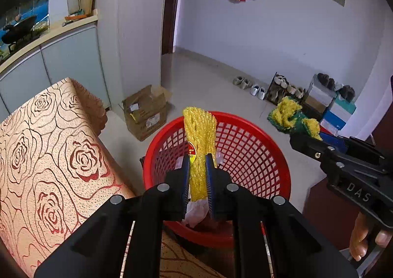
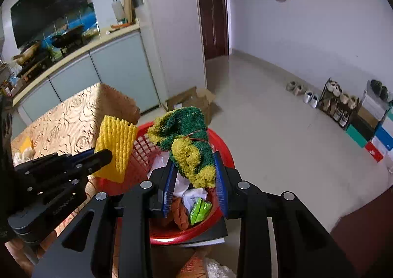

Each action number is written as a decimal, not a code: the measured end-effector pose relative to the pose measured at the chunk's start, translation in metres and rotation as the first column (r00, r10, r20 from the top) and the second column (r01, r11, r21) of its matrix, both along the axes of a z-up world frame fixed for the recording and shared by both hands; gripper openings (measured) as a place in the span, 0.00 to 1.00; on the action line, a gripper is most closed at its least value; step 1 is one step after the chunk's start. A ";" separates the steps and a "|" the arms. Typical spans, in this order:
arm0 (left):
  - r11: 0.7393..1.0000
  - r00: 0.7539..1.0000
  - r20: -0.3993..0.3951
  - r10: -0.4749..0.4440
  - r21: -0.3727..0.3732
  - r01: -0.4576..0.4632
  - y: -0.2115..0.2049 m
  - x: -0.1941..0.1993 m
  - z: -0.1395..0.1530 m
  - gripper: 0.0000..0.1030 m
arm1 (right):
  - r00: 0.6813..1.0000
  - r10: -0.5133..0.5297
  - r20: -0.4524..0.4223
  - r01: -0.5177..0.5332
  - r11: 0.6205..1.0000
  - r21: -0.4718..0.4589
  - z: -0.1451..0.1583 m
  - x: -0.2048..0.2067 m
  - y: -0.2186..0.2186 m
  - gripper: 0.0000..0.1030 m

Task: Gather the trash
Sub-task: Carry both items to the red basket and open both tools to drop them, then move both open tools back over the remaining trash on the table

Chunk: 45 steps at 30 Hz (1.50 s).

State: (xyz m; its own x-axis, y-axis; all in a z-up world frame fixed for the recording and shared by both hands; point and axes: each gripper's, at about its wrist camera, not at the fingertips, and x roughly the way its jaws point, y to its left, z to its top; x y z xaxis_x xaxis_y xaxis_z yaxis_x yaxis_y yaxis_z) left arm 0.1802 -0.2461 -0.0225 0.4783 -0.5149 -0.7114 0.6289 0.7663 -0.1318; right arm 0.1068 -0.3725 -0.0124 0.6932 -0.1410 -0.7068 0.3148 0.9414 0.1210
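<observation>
My left gripper (image 1: 198, 175) is clamped on a yellow foam net (image 1: 200, 145), ribbed, standing upright with a red sticker. My right gripper (image 2: 195, 175) pinches a fuzzy green-and-yellow sock (image 2: 189, 143). Both hang just above the red basket (image 1: 258, 155), paper and wrappers inside.

Your basket (image 2: 222, 152) sits right of the table (image 1: 36, 143); a cardboard box (image 1: 147, 111) lies beyond, shoes (image 1: 258, 90) far right.
</observation>
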 end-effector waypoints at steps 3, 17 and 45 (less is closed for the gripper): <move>1.000 1.000 -0.013 0.005 0.006 -0.005 -0.001 0.003 -0.005 0.16 | 1.000 0.002 -0.021 -0.002 1.000 0.004 -0.009 0.004 -0.001 0.28; 0.999 1.000 -0.010 0.025 -0.021 -0.026 0.007 0.001 0.000 0.54 | 0.998 0.024 -0.055 -0.023 0.999 0.032 -0.027 0.011 0.004 0.44; 0.977 0.977 0.074 0.198 -0.095 -0.191 0.102 -0.011 0.047 0.70 | 0.998 0.048 0.037 -0.048 0.999 -0.009 0.008 -0.009 0.039 0.59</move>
State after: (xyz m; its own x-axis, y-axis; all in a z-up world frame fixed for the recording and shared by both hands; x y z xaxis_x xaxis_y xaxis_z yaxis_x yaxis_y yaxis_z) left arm 0.1688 -0.1444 0.0245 0.6310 -0.4643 -0.6215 0.4803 0.8629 -0.1571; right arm 0.0974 -0.3338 -0.0045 0.7247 -0.1124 -0.6798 0.2649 0.9562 0.1243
